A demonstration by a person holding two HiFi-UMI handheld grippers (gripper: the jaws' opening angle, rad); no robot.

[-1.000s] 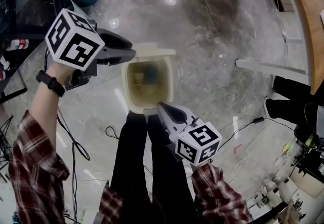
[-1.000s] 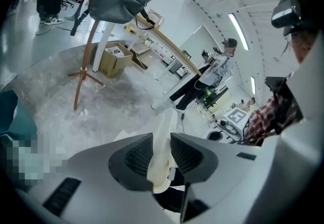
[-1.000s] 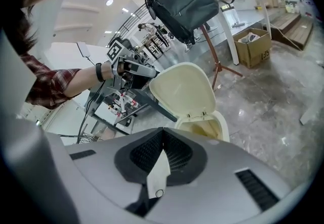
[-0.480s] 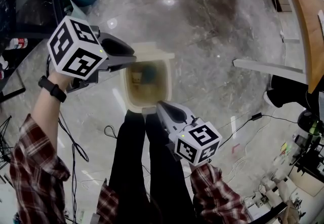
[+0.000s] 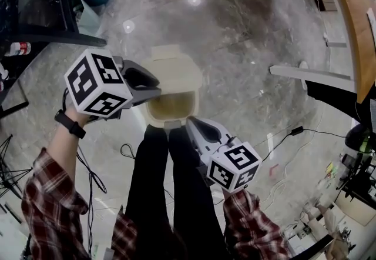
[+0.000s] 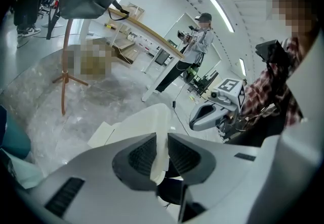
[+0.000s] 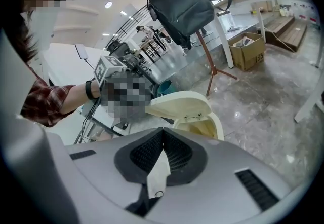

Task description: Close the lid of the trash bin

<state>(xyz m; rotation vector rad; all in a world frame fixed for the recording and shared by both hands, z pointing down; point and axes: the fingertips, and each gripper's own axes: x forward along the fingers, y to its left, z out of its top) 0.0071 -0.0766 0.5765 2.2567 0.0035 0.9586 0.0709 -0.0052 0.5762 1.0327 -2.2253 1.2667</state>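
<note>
Field notes. Marble floor (image 5: 252, 76). Cream trash bin (image 5: 194, 103) standing on it, 12 o'clock from the legs (image 5: 170, 182), mouth half uncovered. Lid (image 5: 173, 70) hinged at the bin's 12 o'clock, tilted partway down.

Left tool (image 5: 157, 89) at the bin's 9 o'clock, jaws just drawn in, clamped on lid's side edge. Right tool (image 5: 190, 123) at 5 o'clock by the near rim, jaws together, empty.

Likely next: bring lid down toward 6.
</note>
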